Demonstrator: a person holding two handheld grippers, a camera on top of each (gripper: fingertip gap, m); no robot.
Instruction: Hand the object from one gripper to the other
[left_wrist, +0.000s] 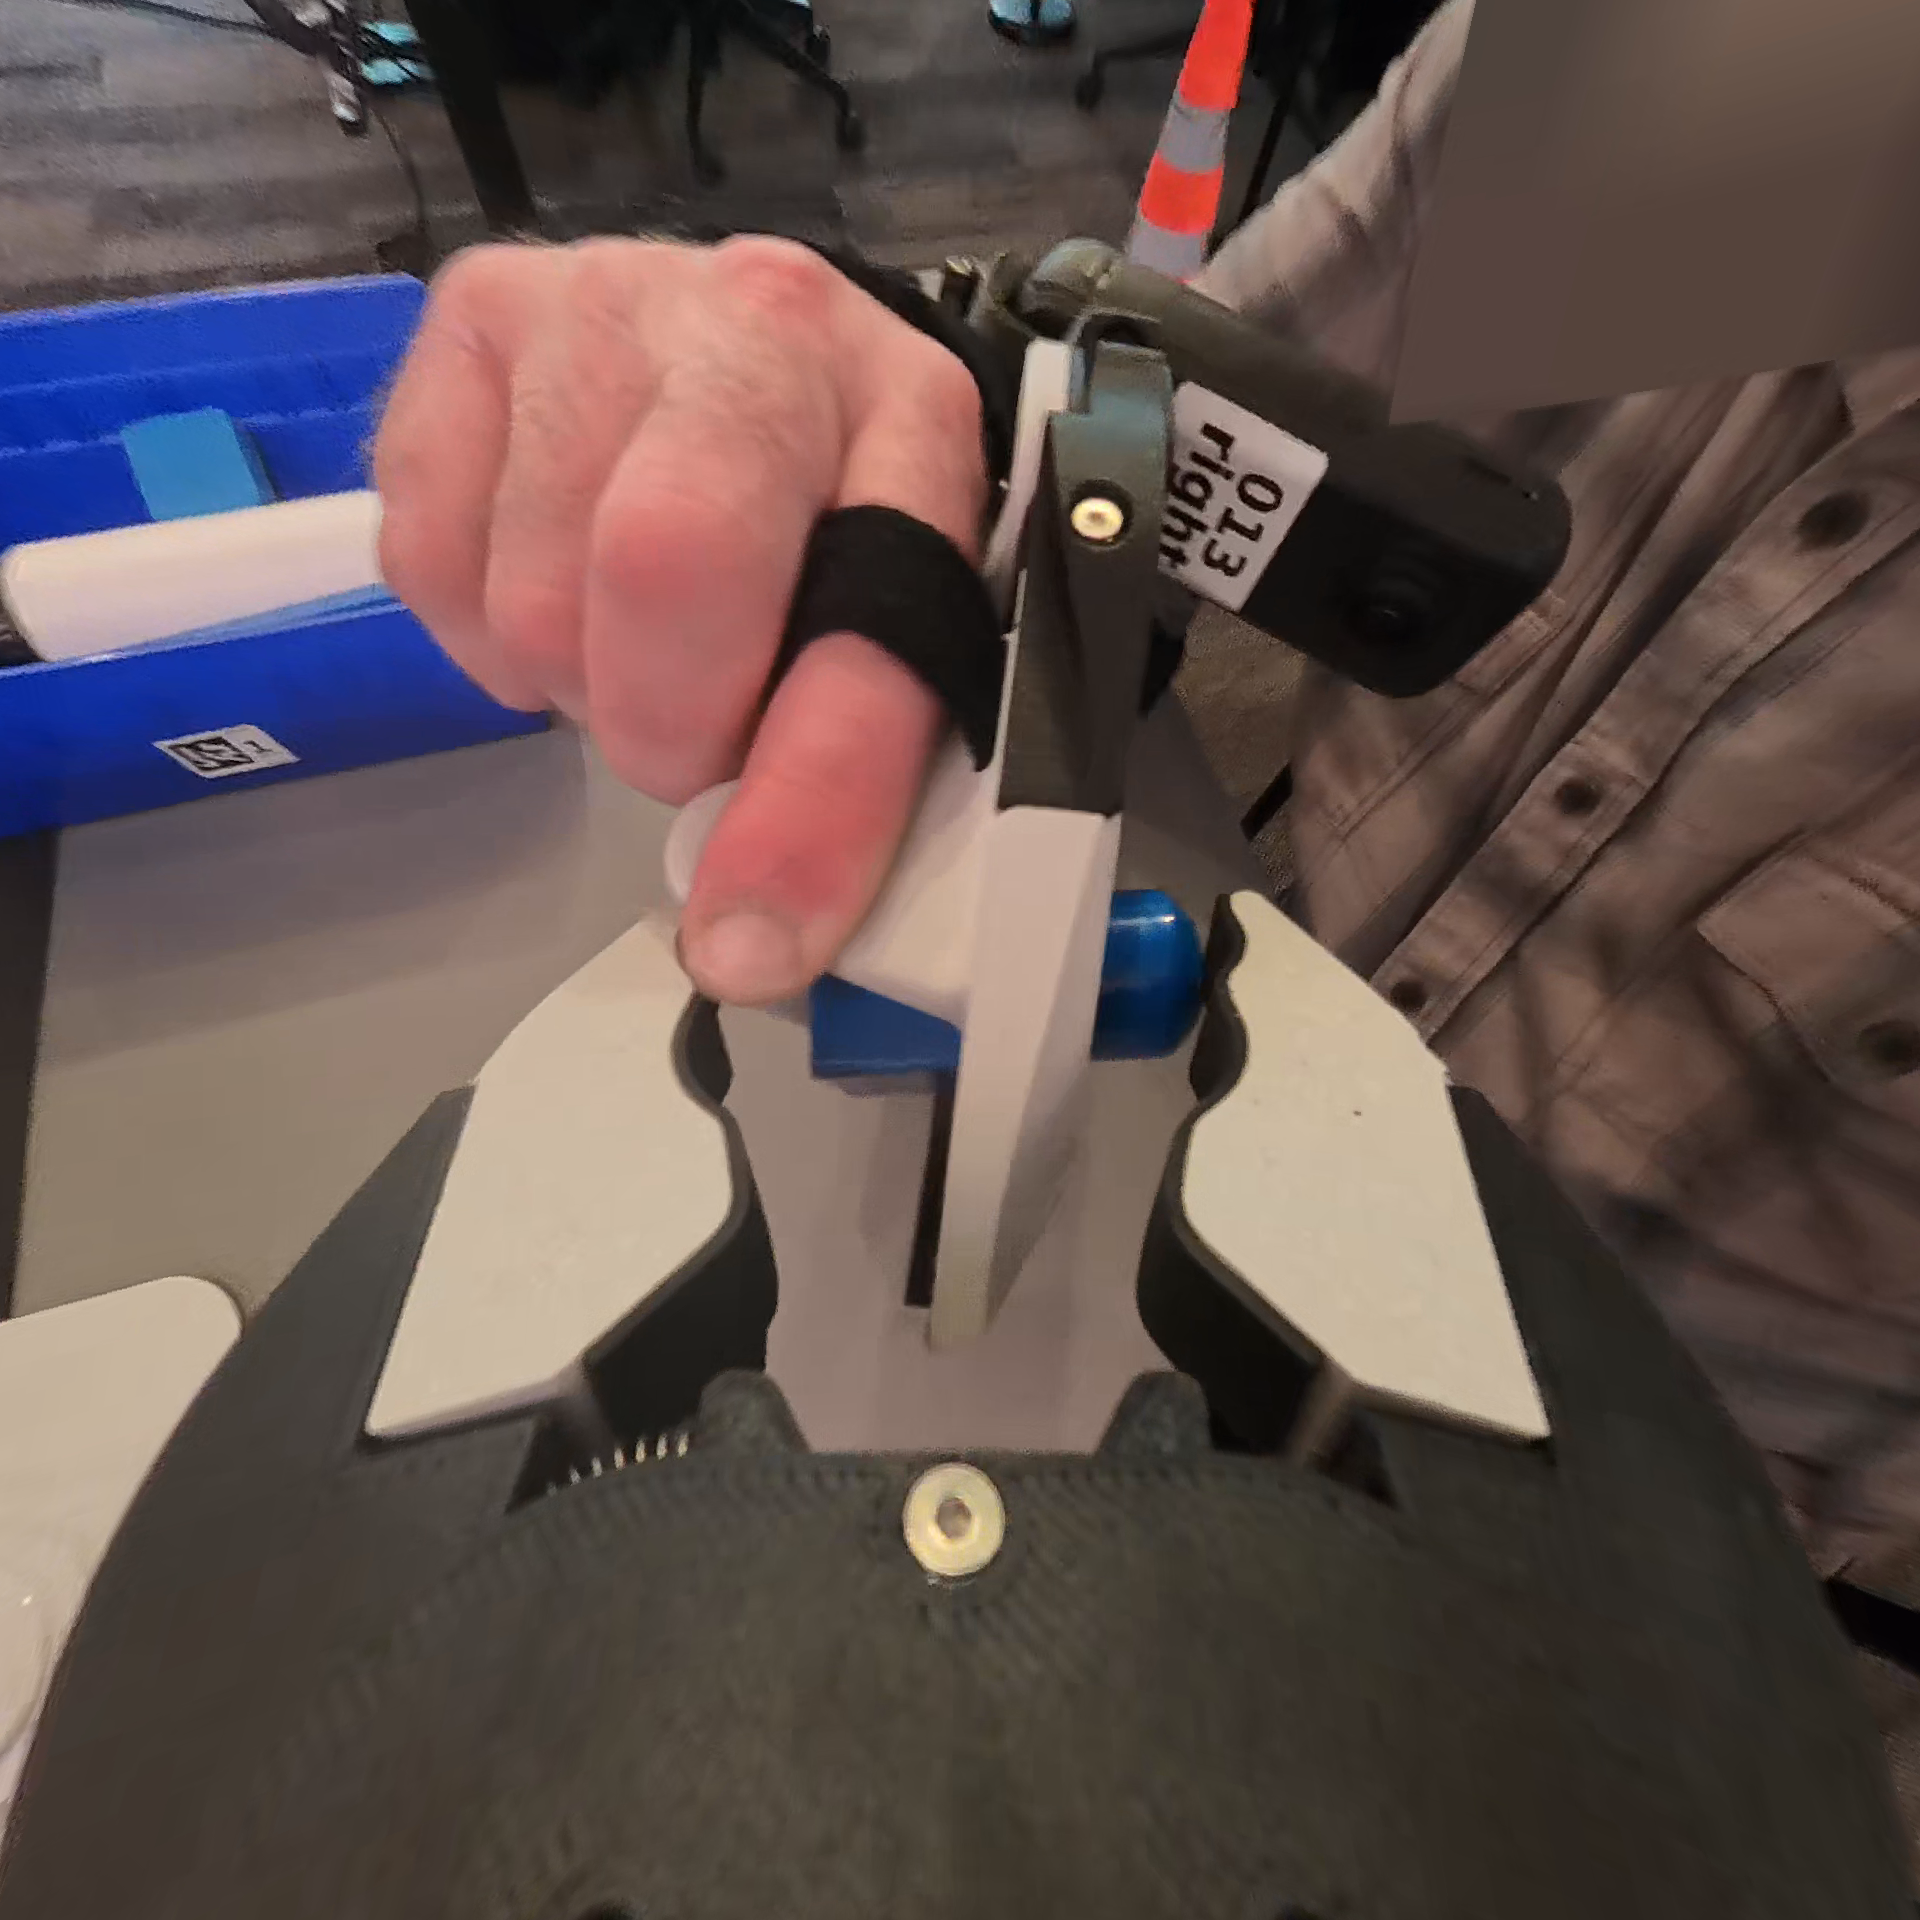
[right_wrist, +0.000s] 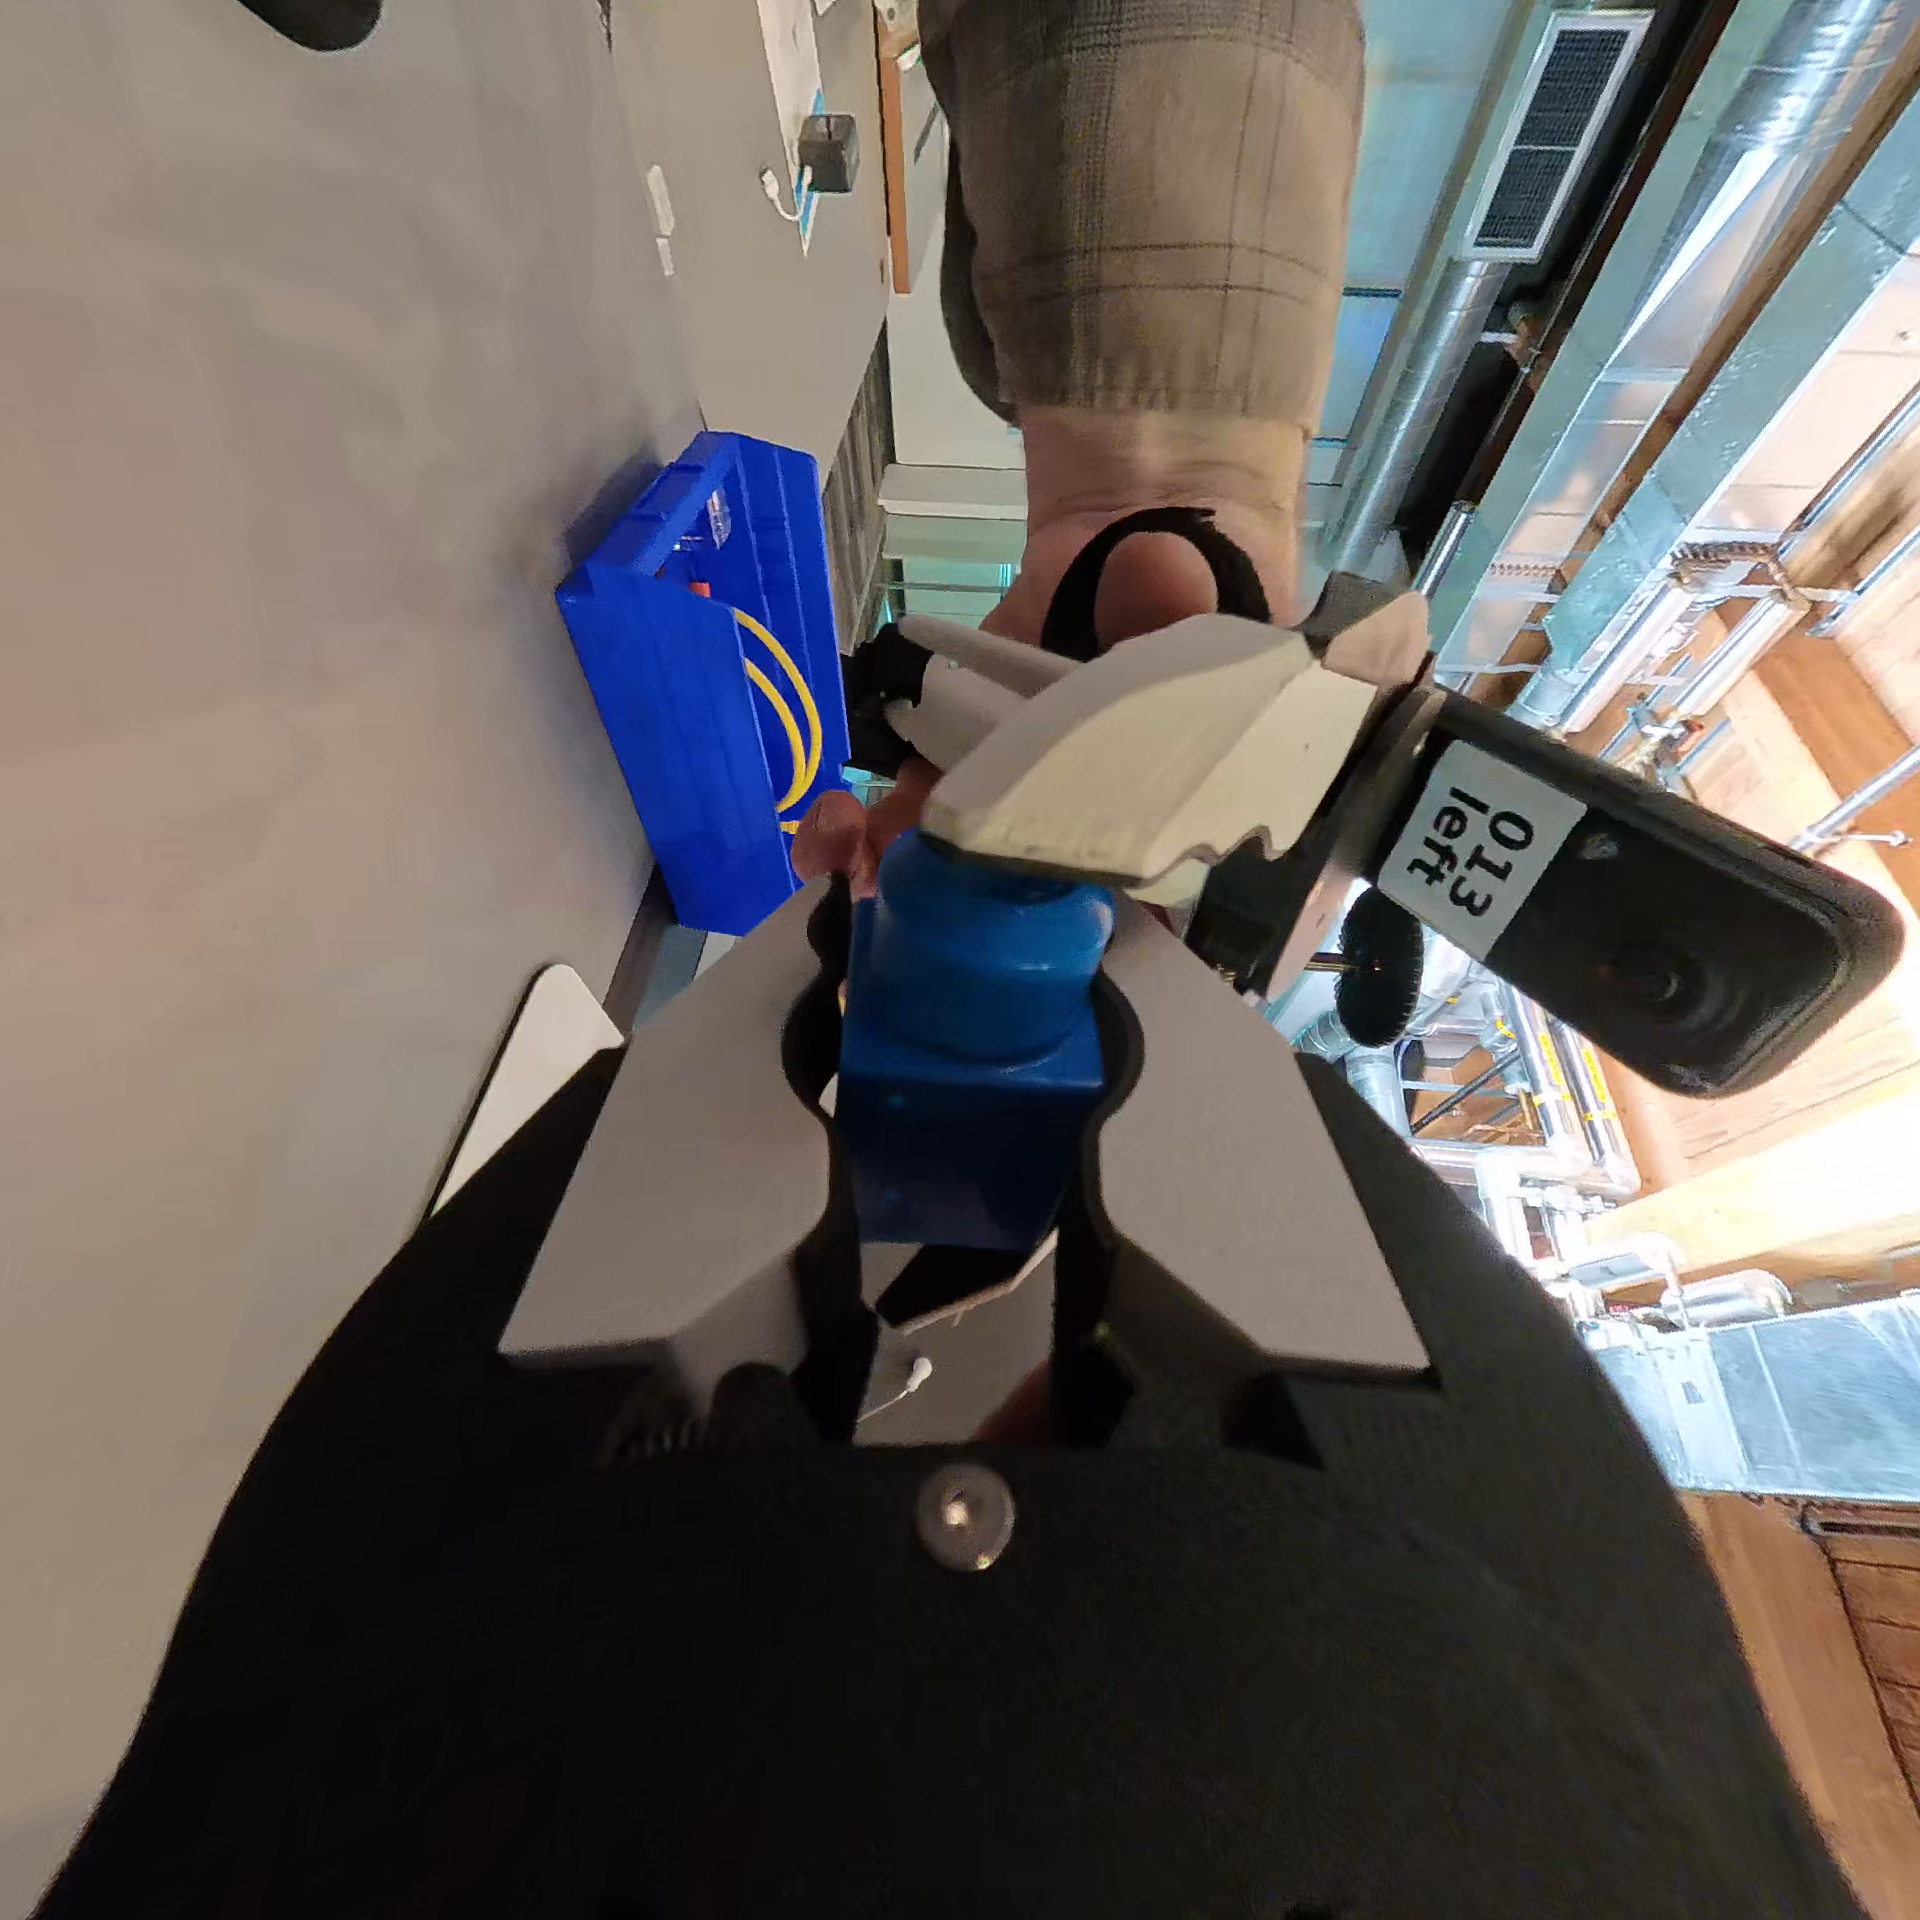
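White printed labels on both gripper cameras (left_wrist: 1252, 506) (right_wrist: 1481, 847); code sticker on blue bin (left_wrist: 225, 750).

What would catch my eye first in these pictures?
The blue block, clamped in the right tongs at the middle of the right wrist view. The left tongs stand open around its rounded end, with the person's hand just above. A blue bin sits on the grey table behind.

Left hand-held gripper (left_wrist: 961, 977) open, right hand-held gripper (right_wrist: 961, 1029) clamped.
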